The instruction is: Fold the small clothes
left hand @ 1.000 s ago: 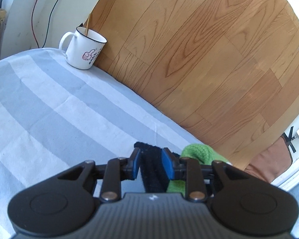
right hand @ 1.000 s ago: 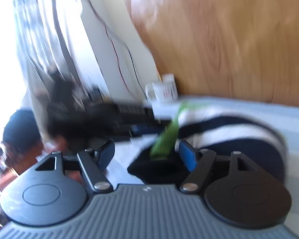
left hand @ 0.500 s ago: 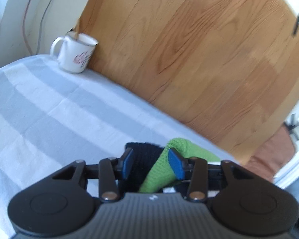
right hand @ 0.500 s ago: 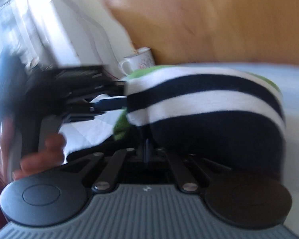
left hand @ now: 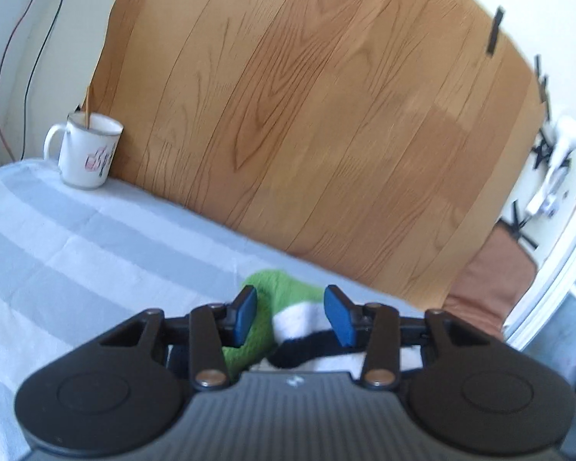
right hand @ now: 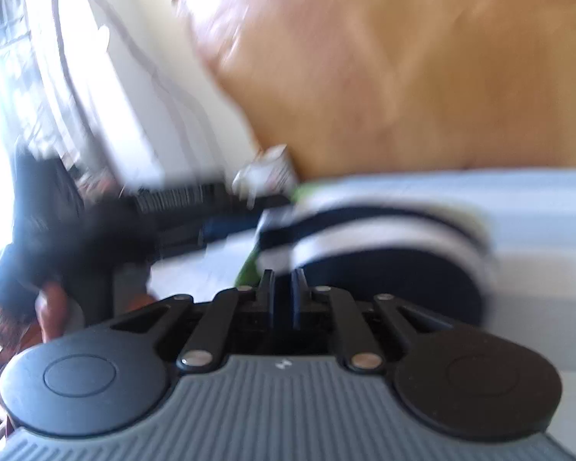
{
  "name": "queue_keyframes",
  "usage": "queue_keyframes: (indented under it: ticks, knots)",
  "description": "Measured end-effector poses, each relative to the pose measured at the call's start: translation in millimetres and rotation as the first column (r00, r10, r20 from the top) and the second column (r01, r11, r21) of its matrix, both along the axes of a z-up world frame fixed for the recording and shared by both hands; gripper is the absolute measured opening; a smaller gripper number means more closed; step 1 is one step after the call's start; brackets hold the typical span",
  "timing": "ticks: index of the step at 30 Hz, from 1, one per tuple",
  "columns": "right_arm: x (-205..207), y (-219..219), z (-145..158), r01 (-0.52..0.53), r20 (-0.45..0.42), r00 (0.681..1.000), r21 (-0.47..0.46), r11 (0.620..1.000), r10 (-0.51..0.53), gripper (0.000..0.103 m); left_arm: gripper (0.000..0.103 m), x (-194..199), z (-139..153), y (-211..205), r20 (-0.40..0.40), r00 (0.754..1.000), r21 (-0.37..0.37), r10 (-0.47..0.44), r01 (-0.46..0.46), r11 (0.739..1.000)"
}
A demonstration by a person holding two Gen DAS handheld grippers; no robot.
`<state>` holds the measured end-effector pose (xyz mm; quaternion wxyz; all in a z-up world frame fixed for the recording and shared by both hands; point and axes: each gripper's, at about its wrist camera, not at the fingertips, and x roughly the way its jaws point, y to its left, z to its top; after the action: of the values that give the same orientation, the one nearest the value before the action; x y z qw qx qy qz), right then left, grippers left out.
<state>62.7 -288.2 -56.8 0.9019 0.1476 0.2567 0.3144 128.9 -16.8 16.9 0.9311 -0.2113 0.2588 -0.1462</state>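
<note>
Striped sock [left hand: 288,319] lies on the bench [left hand: 76,238] between the left gripper [left hand: 290,317] fingers, parted and not pressing; their jaws have just been opening. Right gripper [right hand: 284,288] fingers are nearly shut, pinching its dark hem; sock's long axis extends ahead-right from them.

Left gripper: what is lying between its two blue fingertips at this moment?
In the left wrist view, the striped sock, its green toe foremost, lies between the open fingertips of the left gripper. The pads do not seem to press on it.
</note>
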Motion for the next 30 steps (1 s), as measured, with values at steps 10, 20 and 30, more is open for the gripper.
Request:
queue_keyframes:
  ticks: [10,20,30]
  knots:
    - [68,-8,-14,0.129,-0.057,0.989,-0.127,0.983,-0.137,0.014,0.038,25,-25,-17,-0.131,0.989,0.115,0.063,-0.048,0.992]
    - [52,-37,-15,0.204,-0.152,0.970,0.083,0.976,-0.190,0.041,0.048,21,-23,-4,-0.111,0.990,0.057,0.083,-0.077,0.995]
    - [8,-88,-48,0.274,-0.329,0.928,0.286,0.918,-0.175,0.088,0.103,6,-37,59,-0.210,0.977,-0.170,0.034,-0.071,0.983]
